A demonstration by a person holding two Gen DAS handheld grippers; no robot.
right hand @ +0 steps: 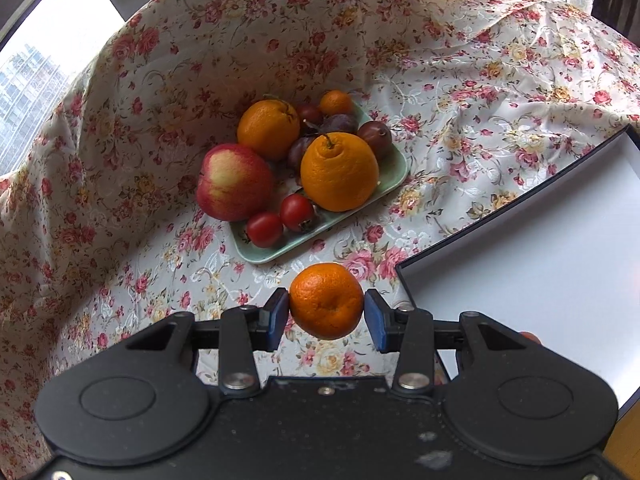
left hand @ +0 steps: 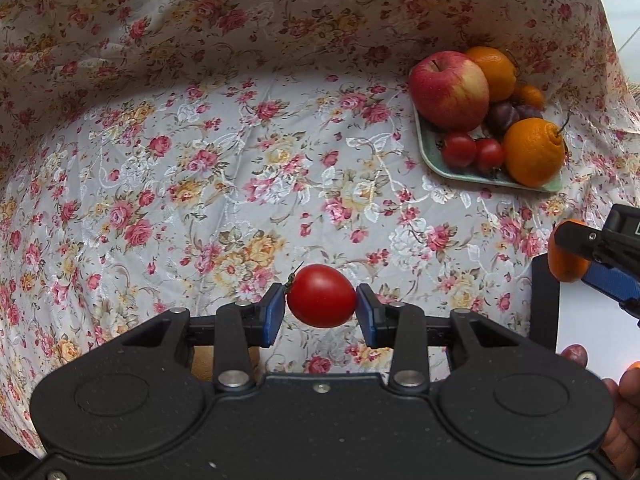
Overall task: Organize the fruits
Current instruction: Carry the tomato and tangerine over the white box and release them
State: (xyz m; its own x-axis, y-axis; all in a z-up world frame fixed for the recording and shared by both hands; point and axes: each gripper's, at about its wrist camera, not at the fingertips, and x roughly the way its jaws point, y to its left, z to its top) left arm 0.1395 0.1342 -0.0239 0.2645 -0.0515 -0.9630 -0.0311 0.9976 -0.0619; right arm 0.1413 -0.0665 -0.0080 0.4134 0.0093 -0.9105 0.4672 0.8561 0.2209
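Note:
My left gripper (left hand: 321,307) is shut on a red cherry tomato (left hand: 321,295) and holds it above the floral cloth. My right gripper (right hand: 326,312) is shut on a small mandarin (right hand: 326,300), held above the cloth short of the tray; it also shows at the right edge of the left wrist view (left hand: 568,256). A pale green tray (right hand: 276,254) holds an apple (right hand: 234,180), two large oranges (right hand: 339,170), a small mandarin, dark plums and two cherry tomatoes (right hand: 264,229). The tray also shows in the left wrist view (left hand: 428,148).
A floral cloth (left hand: 200,160) covers the surface and rises behind the tray. A white board with a dark rim (right hand: 520,264) lies to the right of the tray. A window is at the upper left of the right wrist view.

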